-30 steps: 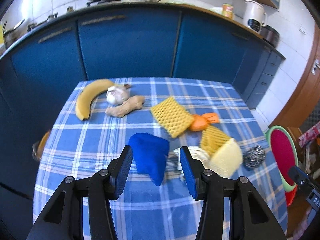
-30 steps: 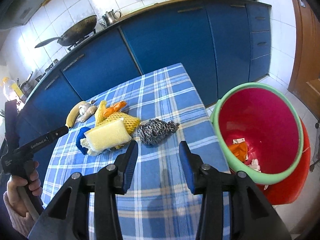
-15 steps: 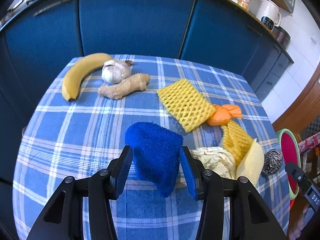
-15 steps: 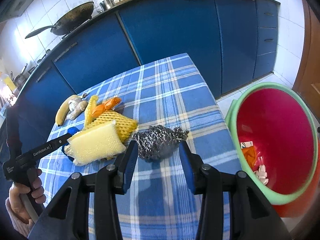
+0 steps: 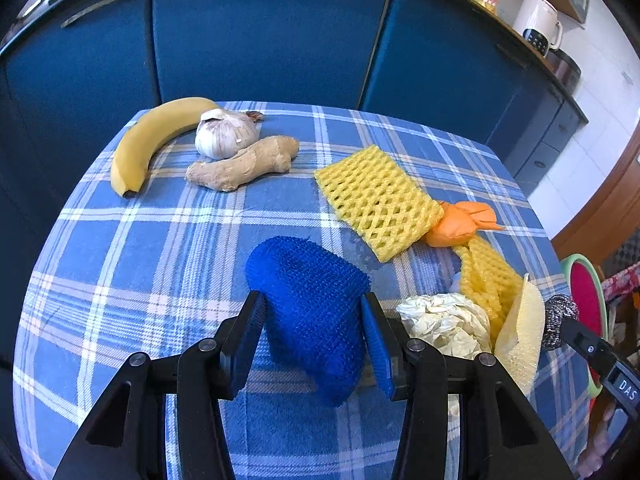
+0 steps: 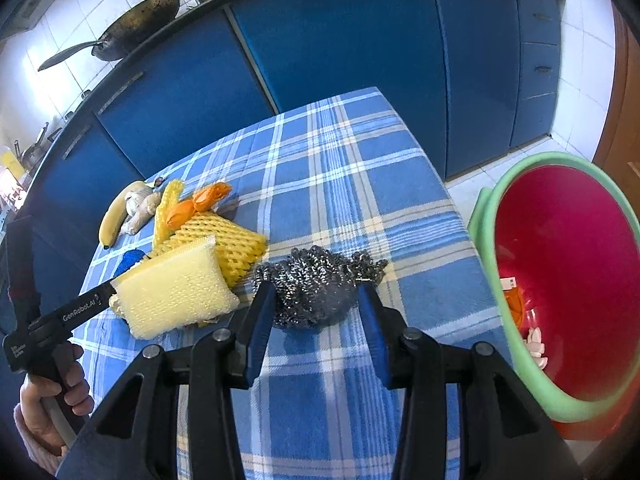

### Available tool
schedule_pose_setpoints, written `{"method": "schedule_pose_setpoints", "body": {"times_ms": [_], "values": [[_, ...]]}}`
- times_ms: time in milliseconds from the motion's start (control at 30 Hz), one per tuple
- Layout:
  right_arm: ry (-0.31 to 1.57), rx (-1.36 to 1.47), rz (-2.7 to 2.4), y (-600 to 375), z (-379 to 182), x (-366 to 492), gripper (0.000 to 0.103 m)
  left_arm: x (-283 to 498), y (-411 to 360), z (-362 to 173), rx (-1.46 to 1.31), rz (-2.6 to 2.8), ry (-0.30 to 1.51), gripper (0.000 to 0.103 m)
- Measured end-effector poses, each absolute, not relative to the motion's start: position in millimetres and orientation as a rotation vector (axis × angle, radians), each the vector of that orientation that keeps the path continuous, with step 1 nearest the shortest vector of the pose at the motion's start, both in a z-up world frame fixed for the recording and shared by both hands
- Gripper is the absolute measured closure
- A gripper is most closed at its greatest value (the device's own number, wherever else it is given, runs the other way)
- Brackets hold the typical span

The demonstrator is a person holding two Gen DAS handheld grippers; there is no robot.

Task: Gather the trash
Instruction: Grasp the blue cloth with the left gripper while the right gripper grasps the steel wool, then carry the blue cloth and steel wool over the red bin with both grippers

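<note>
Left gripper fingers spread around the soft blue scrubber; right gripper fingers spread astride the springy steel wool. Both look light; pinch mid-body.

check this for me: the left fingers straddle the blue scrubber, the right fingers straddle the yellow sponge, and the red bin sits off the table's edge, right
One detail is off. The right wrist view shows the right gripper straddling the steel wool scourer, not the yellow sponge beside it. The rest holds: the left gripper straddles the blue scrubber, and the red bin sits off the table's edge.
</note>
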State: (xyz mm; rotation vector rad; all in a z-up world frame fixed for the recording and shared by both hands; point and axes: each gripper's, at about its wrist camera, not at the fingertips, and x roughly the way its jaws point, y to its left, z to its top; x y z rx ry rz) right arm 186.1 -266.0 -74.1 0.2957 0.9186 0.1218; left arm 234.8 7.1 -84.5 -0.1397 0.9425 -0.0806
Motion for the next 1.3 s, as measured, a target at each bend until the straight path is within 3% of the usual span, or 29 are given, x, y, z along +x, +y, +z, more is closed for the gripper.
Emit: {"method": "schedule_pose_setpoints", "body": {"times_ms": [167,300,467,1300], "values": [[0.928,0.315,0.133,-263,-81,192,0.058,236,8,-86,-0.141,-0.083,0.936,0.060],[0.932,0.321,0.157,-259,-86,193,0.070,235,10,-85,-0.149,-0.086,0.933,0.068],[0.913,0.292,0.176,-253,-81,187,0.077,226,11,-77,-0.157,-0.104,0.913,0.074],[0.753,0.283,0.123,-276,-15,90,0.078,143,-24,-1,-0.117,-0.246,0.751,0.075]]}}
